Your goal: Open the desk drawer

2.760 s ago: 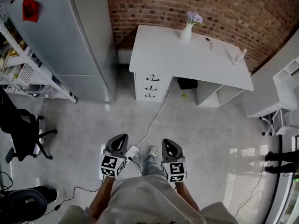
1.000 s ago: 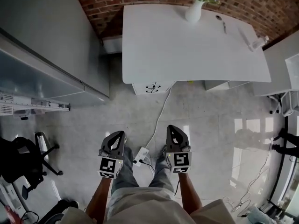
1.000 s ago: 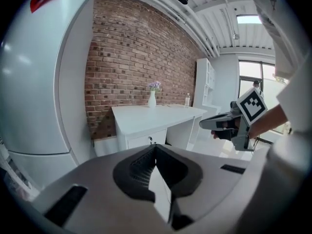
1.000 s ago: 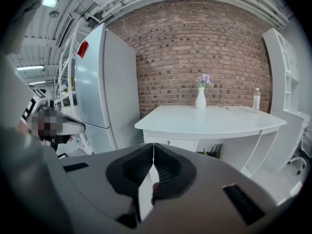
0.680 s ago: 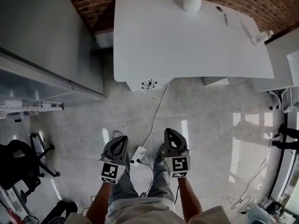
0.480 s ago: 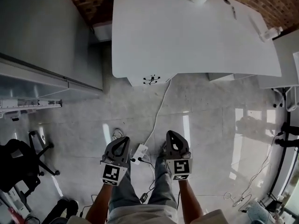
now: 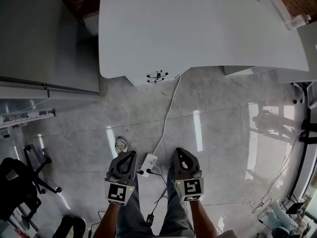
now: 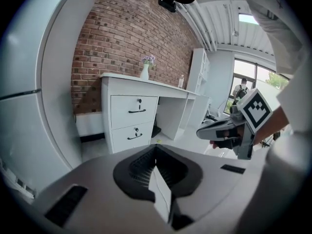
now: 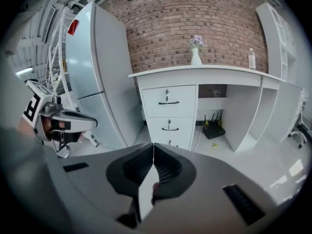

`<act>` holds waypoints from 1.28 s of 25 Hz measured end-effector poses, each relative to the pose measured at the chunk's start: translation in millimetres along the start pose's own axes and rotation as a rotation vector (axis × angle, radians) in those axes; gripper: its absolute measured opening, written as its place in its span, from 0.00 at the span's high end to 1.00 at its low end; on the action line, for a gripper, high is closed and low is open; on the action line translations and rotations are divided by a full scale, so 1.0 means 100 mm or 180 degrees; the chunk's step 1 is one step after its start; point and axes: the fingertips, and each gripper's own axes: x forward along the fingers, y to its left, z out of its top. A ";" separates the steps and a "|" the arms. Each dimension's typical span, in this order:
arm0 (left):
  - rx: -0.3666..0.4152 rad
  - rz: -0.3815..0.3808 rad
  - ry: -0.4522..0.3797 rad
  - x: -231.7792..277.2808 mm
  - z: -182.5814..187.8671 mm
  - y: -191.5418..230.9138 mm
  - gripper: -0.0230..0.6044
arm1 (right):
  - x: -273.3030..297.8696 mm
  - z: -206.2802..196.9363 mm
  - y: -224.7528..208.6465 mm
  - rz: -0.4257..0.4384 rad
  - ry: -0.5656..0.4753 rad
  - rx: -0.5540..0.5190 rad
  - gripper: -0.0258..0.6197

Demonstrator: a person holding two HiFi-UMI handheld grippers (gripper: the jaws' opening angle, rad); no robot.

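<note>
**Drawer stack** [image 9: 168,113]: stands under the left end of the white desk [image 7: 198,29], fronts turned toward the person. The top drawer [image 9: 168,100] bears a dark handle [image 9: 168,103] whose long axis runs level across its front. Left gripper [image 7: 130,155] and right gripper [image 7: 179,151] are well apart from it across the floor [image 7: 223,133], each with jaws pressed together on nothing. The stack lies almost dead ahead of the right gripper and slightly left of the left gripper's line, so the right appears better placed.
</note>
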 end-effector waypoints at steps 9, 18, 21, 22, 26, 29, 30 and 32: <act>-0.0196 0.0067 -0.0056 0.10 -0.13 0.13 0.94 | 0.14 -0.21 0.05 0.0092 -0.0071 0.0594 0.93; -0.0218 0.0069 -0.0071 0.05 -0.12 0.15 0.94 | 0.24 0.05 -0.08 0.1041 -0.1077 0.3852 0.93; -0.0228 0.0054 -0.0067 0.05 -0.12 0.14 0.94 | 0.26 0.11 -0.22 0.1379 -0.1651 0.4822 0.93; -0.0245 0.0056 -0.0064 0.05 -0.11 0.15 0.94 | 0.27 0.13 -0.25 0.1412 -0.1760 0.4967 0.93; -0.0251 0.0063 -0.0071 0.04 -0.12 0.16 0.94 | 0.32 0.17 -0.25 0.1463 -0.1780 0.4861 0.93; -0.0264 0.0070 -0.0057 0.03 -0.13 0.17 0.94 | 0.33 0.19 -0.25 0.1464 -0.1779 0.4833 0.93; -0.0264 0.0071 -0.0058 0.03 -0.13 0.18 0.94 | 0.33 0.19 -0.26 0.1460 -0.1797 0.4845 0.93; -0.0260 0.0068 -0.0065 0.02 -0.14 0.18 0.94 | 0.34 0.18 -0.28 0.1473 -0.1872 0.4893 0.93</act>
